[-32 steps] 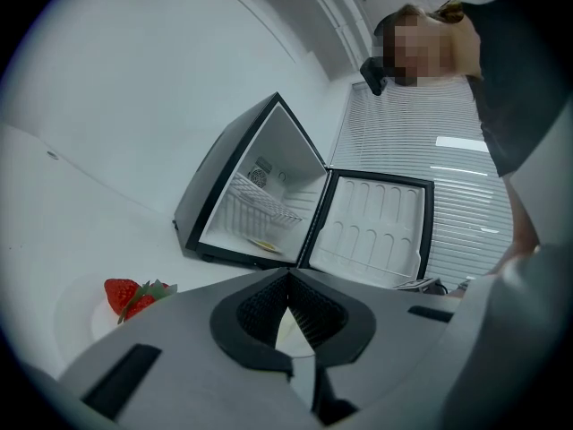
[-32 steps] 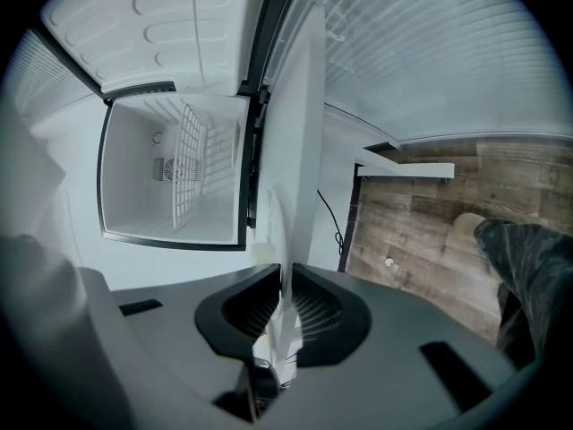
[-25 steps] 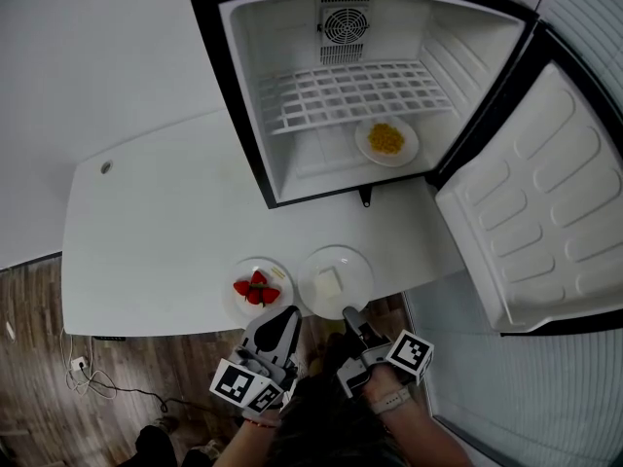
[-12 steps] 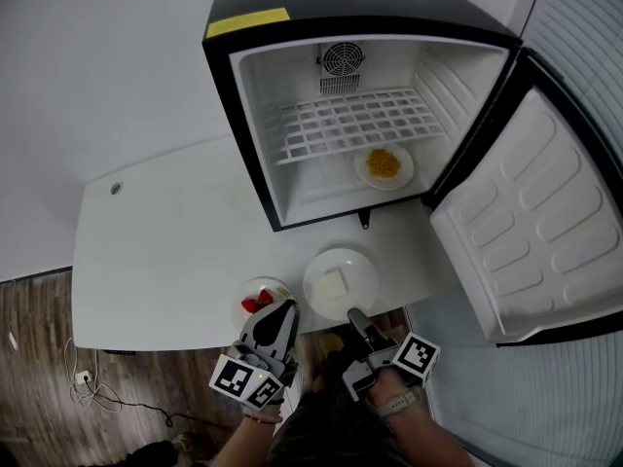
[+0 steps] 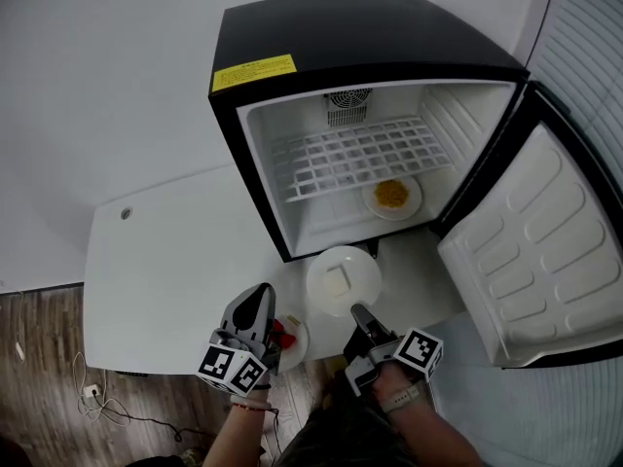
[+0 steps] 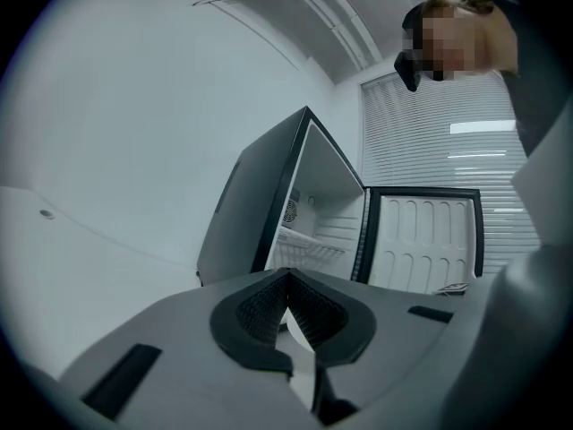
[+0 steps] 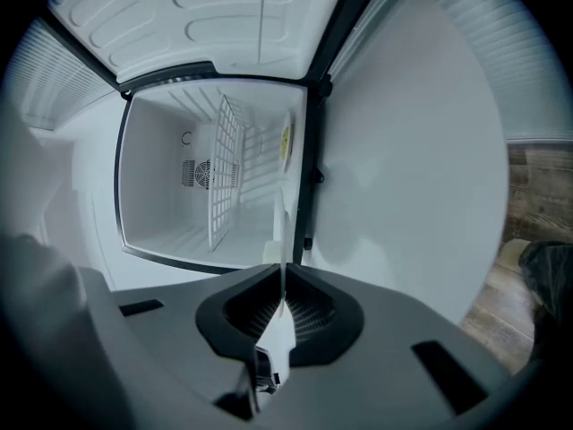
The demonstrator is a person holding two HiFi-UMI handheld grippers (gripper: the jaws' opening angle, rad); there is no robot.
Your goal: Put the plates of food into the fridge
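My right gripper (image 5: 358, 311) is shut on the near rim of a white plate (image 5: 343, 280) that carries a pale cube of food. It holds the plate level just in front of the open fridge (image 5: 370, 37). In the right gripper view the rim (image 7: 283, 206) runs edge-on out of the shut jaws. A plate of strawberries (image 5: 288, 339) lies at the table's near edge. My left gripper (image 5: 261, 295) hovers at its left with tips together (image 6: 287, 280) and nothing gripped. A plate of yellow food (image 5: 392, 197) sits on the fridge floor.
The fridge door (image 5: 531, 261) swings wide open to the right. A white wire shelf (image 5: 355, 154) spans the upper half of the fridge. The white table (image 5: 165, 261) stretches to the left, with wooden floor (image 5: 58, 426) below its near edge.
The right gripper has raised the white plate and brought it closer to the fridge opening. The left gripper has risen and shifted left off the strawberry plate, which stayed on the table.
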